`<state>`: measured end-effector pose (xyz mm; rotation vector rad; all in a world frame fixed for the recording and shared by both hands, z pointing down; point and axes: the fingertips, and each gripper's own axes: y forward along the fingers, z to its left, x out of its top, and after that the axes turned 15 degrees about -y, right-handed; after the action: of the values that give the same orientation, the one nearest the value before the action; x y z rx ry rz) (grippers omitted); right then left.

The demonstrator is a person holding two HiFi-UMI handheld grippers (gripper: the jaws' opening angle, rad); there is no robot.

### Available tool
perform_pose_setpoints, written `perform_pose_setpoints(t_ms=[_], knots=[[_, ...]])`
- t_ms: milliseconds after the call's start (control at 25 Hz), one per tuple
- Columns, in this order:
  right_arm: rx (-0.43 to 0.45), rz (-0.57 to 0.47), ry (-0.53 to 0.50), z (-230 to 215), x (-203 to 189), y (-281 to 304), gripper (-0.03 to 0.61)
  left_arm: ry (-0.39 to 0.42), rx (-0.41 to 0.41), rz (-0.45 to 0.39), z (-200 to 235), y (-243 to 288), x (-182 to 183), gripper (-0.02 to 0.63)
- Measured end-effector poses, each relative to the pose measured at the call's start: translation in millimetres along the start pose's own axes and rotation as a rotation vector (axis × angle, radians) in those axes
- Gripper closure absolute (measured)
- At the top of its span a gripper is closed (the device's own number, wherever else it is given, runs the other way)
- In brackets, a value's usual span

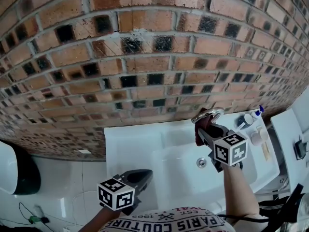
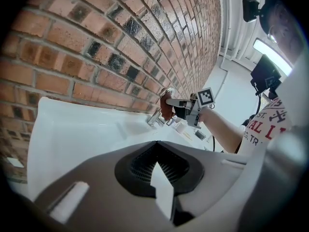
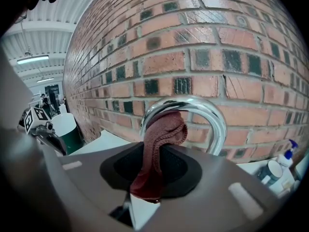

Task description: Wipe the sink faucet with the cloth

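Left gripper (image 1: 140, 177): my fingers closed, nothing between them, low near the front edge of the sink (image 1: 128, 146).
Right gripper (image 1: 204, 131): my fingers clamped on the dark red cloth (image 3: 157, 146).
Cloth: up against the inside of the faucet's (image 3: 216, 117) chrome arch.
Behind: brick wall (image 1: 145, 57).

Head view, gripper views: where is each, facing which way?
Head view: on the head, steeply down at the sink; left gripper, right gripper, forearm show.
Left gripper view: on the left gripper, across the sink toward the faucet; its shut jaws show.
Right gripper view: on the right gripper, facing the brick wall; its jaws hold the cloth.
Shared: head and left gripper views both show the right gripper at the faucet.
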<state>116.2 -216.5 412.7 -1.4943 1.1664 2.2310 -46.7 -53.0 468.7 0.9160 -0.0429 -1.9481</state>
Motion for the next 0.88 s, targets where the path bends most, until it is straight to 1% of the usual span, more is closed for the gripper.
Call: perform_pose_setpoints(t_ms=[160,240,360,640,880], knots=[[0.001,-0.005,0.015,-0.9,-1.1,-1.4,0.488,0.003,-0.003,0.001,-1.5,1.6,2.5,0.607],[0.016,-0.013,0.027,4.7,-3.7,-5.4,0.488,0.005,-0.002,-0.002,-1.9,1.8,3.7,0.607],[0.082,-0.019,0.041,28.9,-11.6,-9.8,0.488,0.006,0.001,-0.013,-1.8,1.2,6.2,0.609],[0.255,-0.064,0.048,105.6,-20.7,-17.0,0.488,0.02,0.009,-0.018,-3.7,-0.1,5.6,0.607],[0.35,-0.062,0.067,152.0,-28.3,-20.3,0.488,0.042,0.008,-0.022,-12.0,-4.7,7.0,0.607]])
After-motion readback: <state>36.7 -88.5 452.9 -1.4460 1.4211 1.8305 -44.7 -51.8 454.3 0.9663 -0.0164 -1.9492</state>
